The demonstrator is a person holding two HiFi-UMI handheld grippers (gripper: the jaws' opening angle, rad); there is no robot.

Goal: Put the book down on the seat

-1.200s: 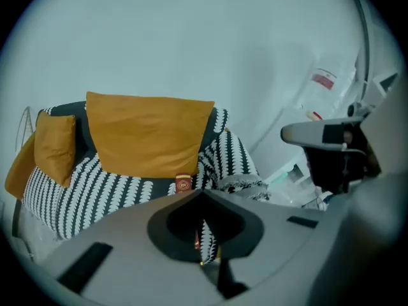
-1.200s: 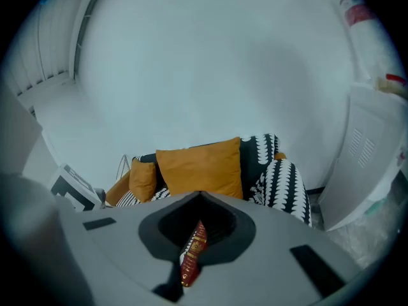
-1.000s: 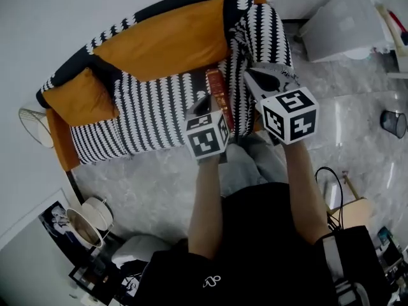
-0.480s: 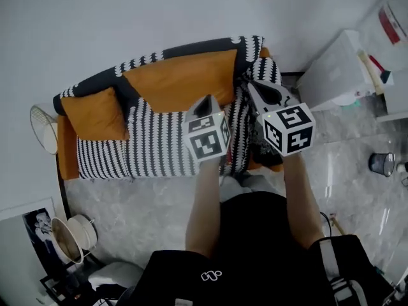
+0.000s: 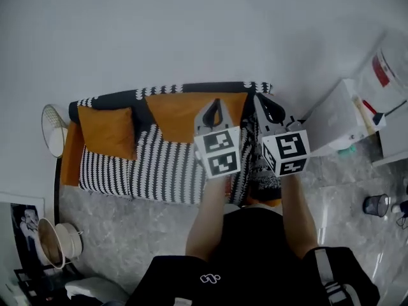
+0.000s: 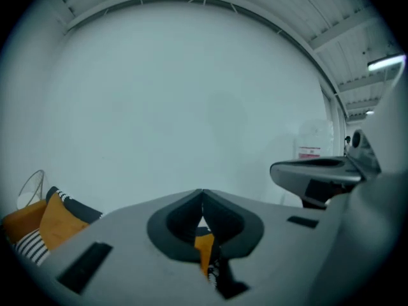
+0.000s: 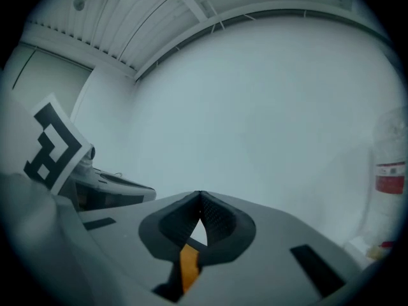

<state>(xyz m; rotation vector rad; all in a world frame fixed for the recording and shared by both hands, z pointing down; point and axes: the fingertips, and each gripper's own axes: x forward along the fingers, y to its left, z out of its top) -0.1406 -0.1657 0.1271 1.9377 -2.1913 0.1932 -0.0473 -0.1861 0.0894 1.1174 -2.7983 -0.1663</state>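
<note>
The sofa (image 5: 159, 167) has a black-and-white striped seat and an orange back. No book shows in any view; the marker cubes hide the part of the seat in front of me. My left gripper (image 5: 215, 102) is held up over the sofa back and points at the white wall, shut with nothing in it. In its own view the jaws (image 6: 203, 194) meet at the tips. My right gripper (image 5: 261, 99) is close beside it on the right, also shut and empty, its jaws (image 7: 200, 195) touching. Each gripper shows in the other's view.
An orange cushion (image 5: 108, 131) leans at the sofa's left end. A round fan (image 5: 52, 129) stands left of the sofa and a basket (image 5: 54, 241) is on the floor nearer me. A white cabinet (image 5: 338, 123) and a dark bin (image 5: 375, 204) are to the right.
Both grippers have risen from just above the seat to the height of the sofa back. The red book that lay on the seat between them is now out of sight.
</note>
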